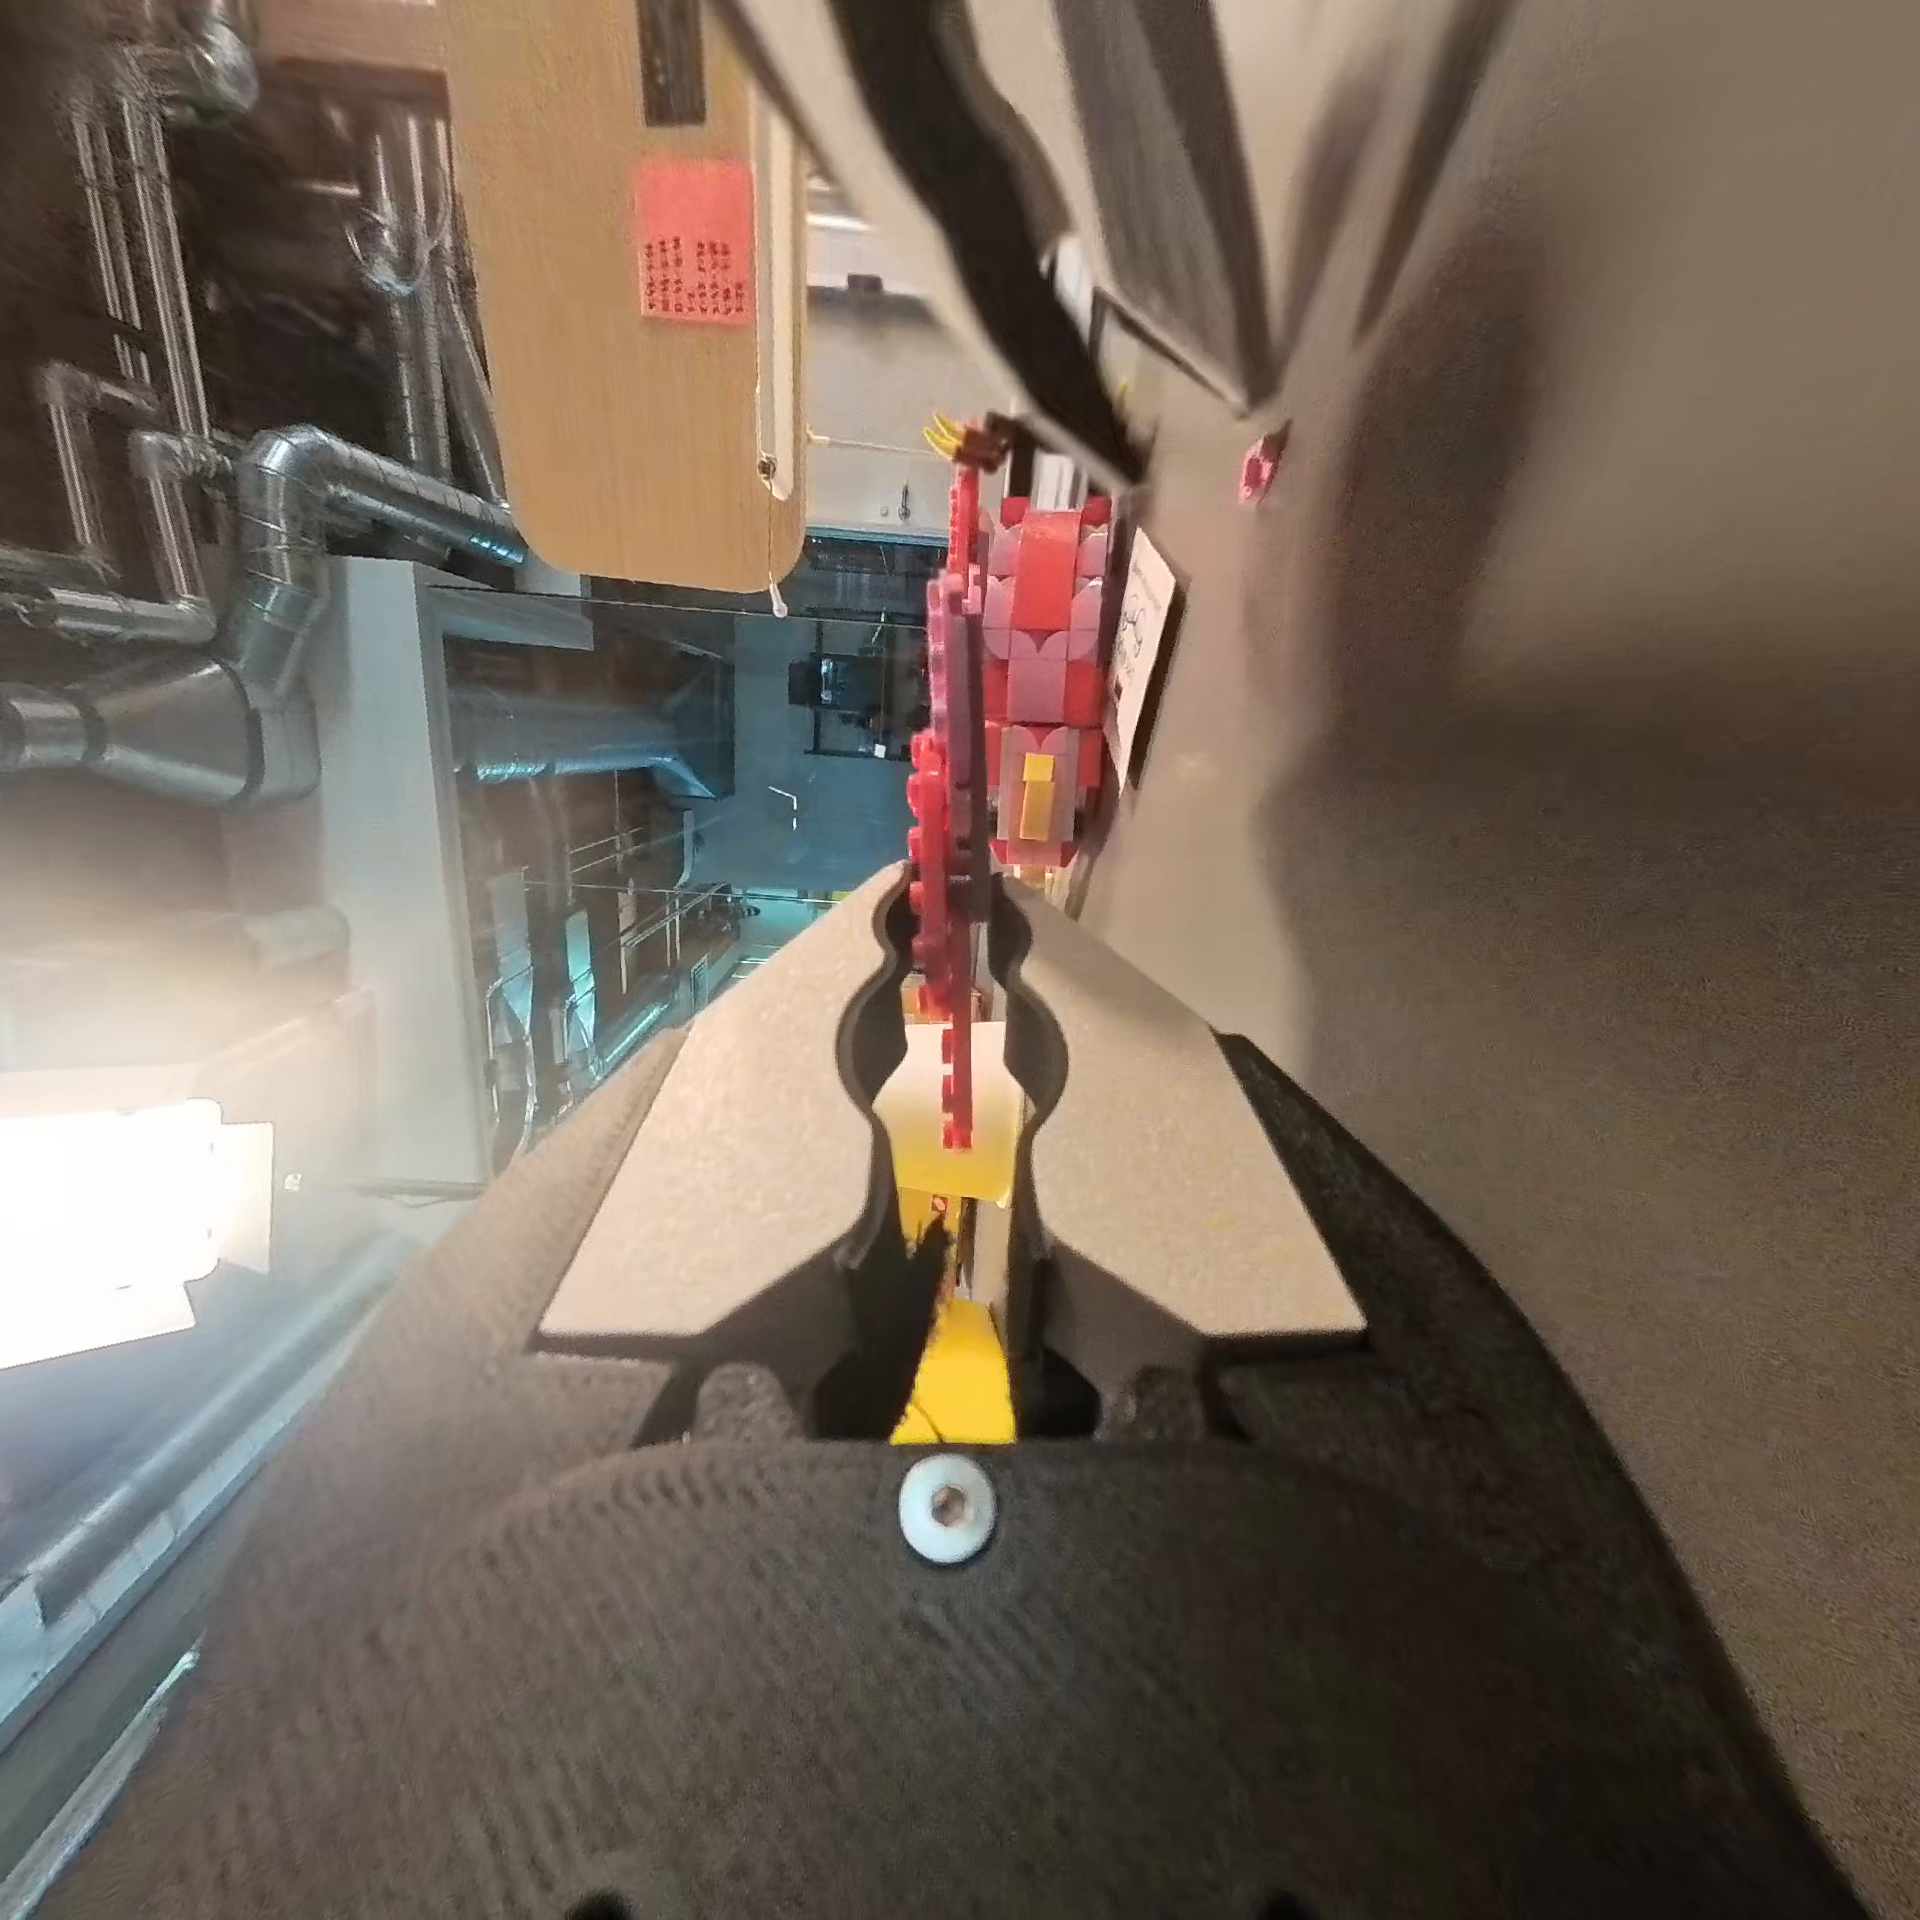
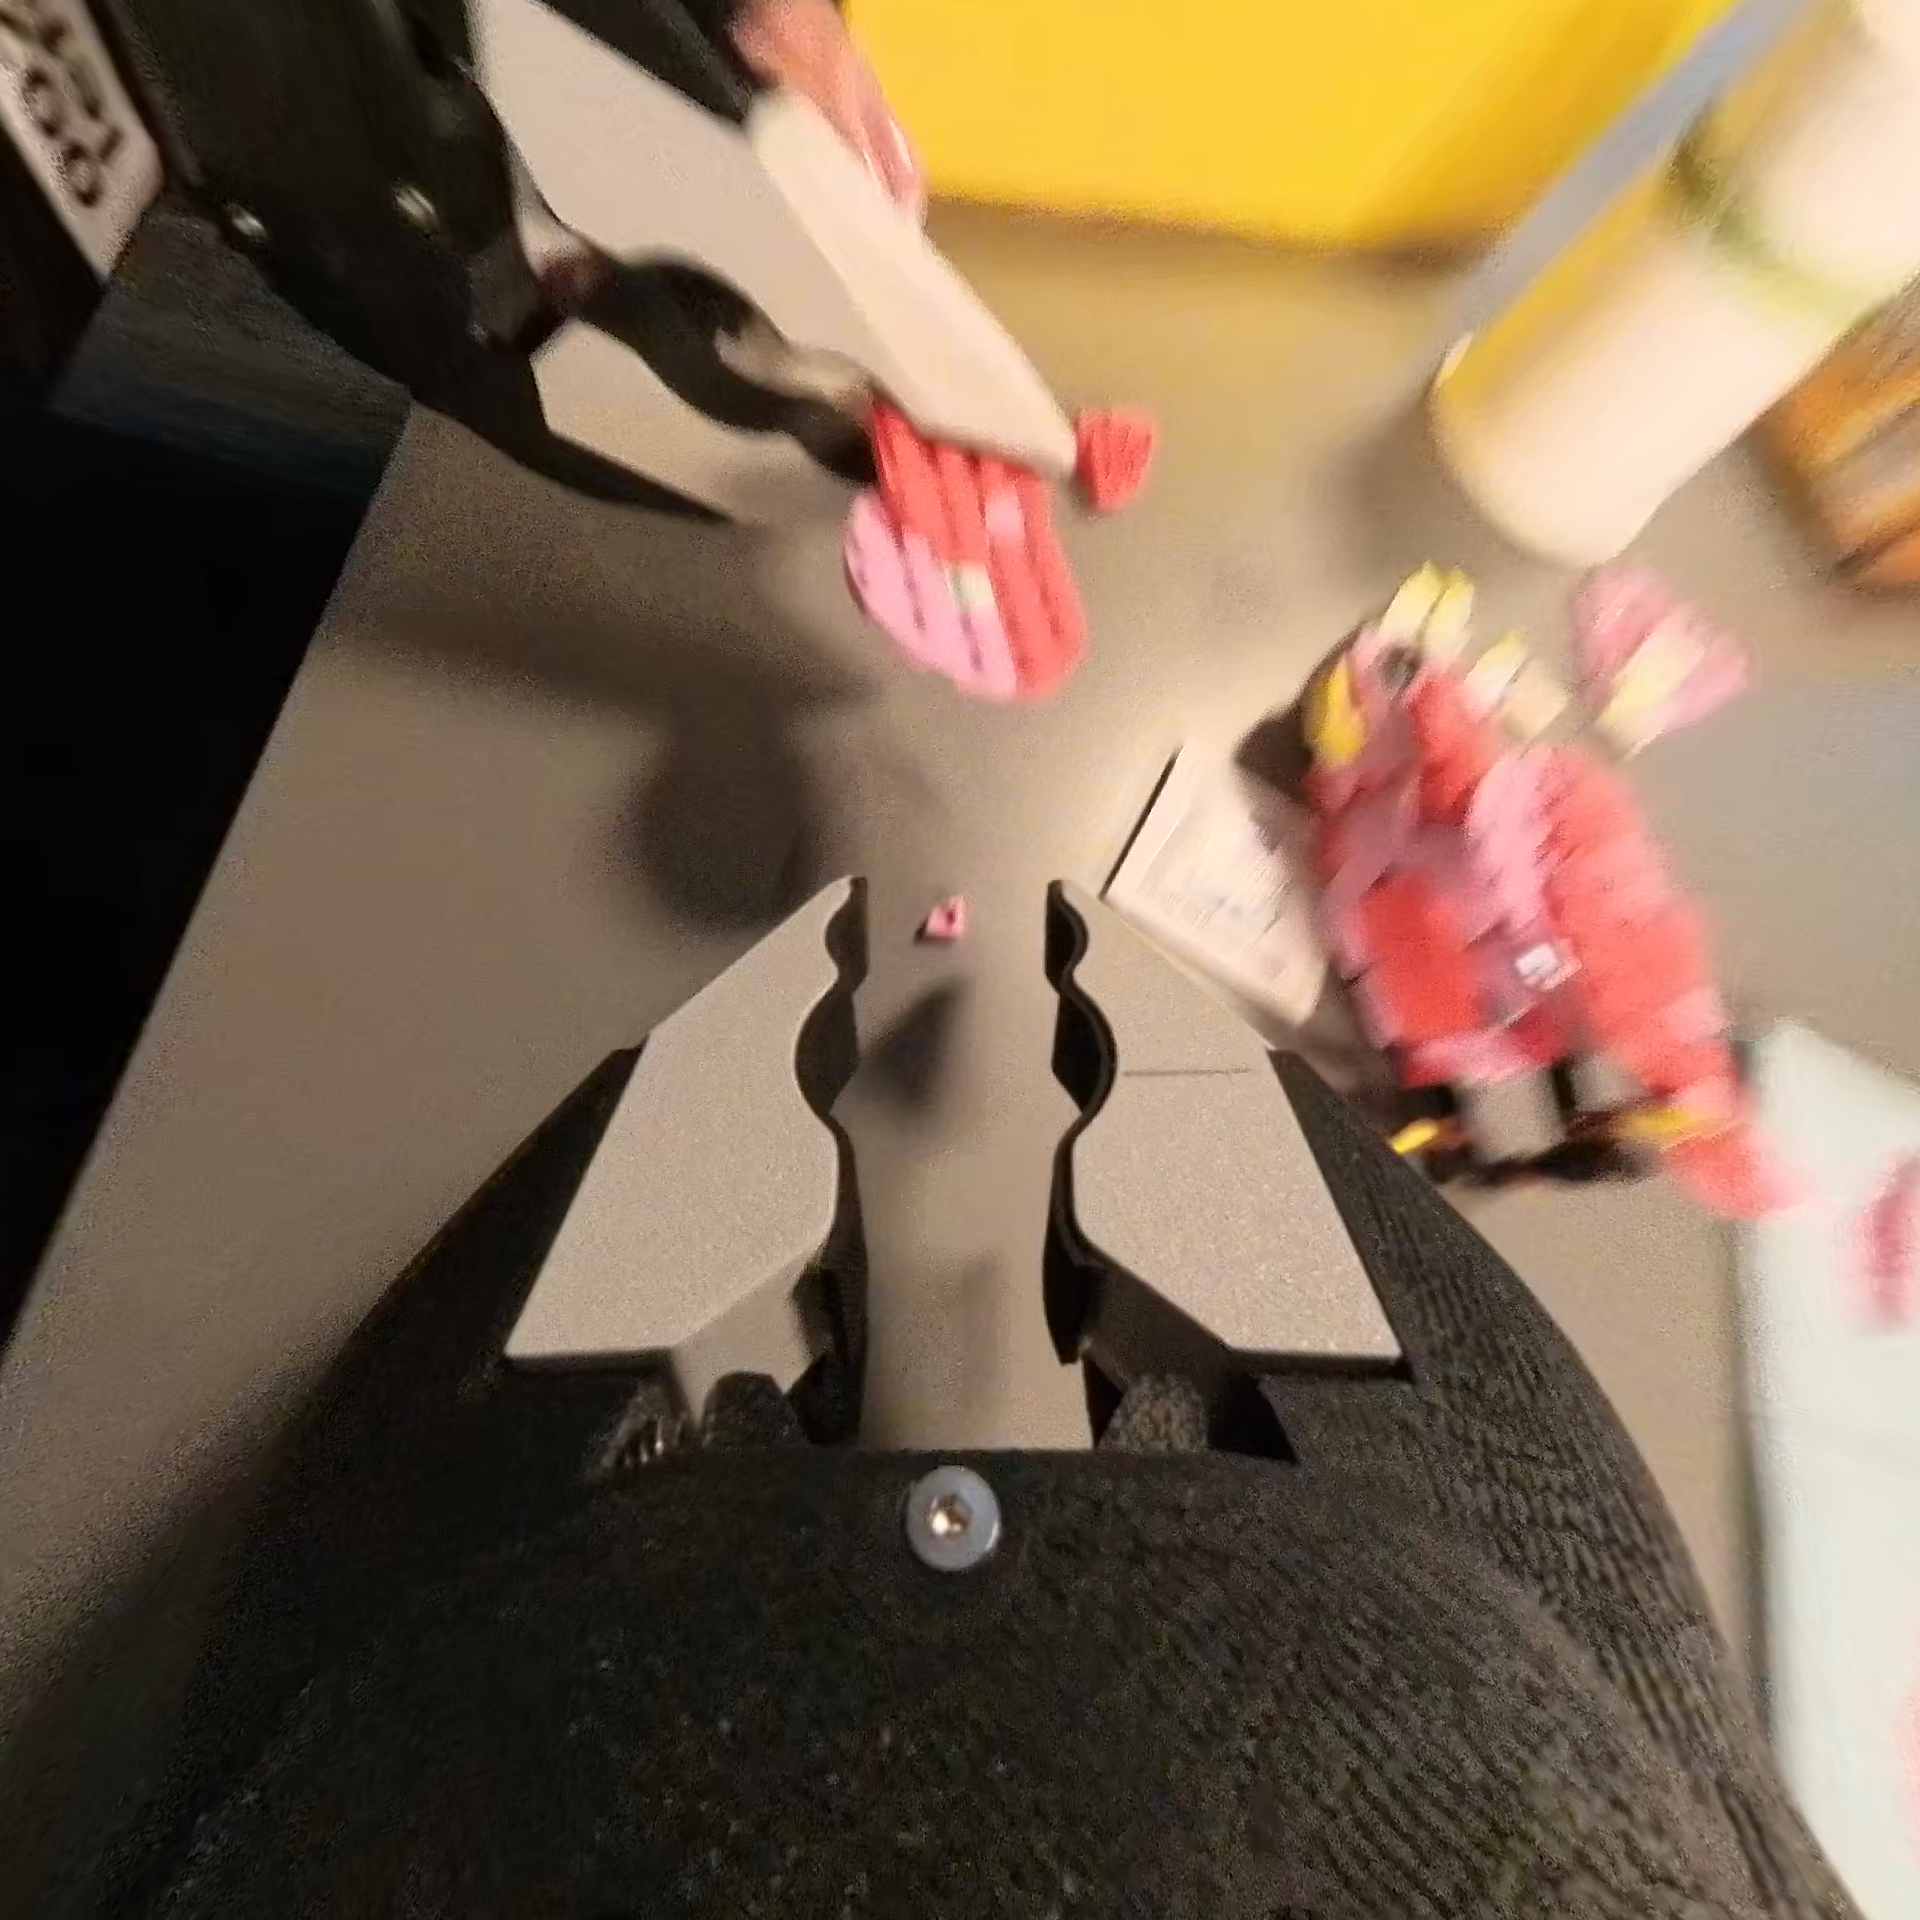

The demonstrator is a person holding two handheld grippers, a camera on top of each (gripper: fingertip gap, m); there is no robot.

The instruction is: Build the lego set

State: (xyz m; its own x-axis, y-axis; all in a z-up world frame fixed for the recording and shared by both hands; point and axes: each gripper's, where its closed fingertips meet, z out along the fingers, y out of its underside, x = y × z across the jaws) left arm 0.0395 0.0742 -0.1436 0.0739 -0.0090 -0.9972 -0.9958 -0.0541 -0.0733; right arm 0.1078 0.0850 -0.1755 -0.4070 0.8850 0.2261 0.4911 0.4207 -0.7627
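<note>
Red brick plate (image 1: 951, 935) clamped between jaws

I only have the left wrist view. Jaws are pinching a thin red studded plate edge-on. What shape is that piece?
Observer: From the right wrist view, the red and pink brick-built wing is a rounded, flat panel, hanging from the left gripper above the grey table.
Operator: Is the right gripper holding anything?
Observer: No. The right gripper is open, with bare table showing between its fingers.
Operator: Anything near it?
Observer: A small pink brick lies on the table just beyond its fingertips, untouched.
Operator: Where is the bird model relative to it?
Observer: The red and pink brick bird stands to the right of the right gripper, beside a white card.
</note>
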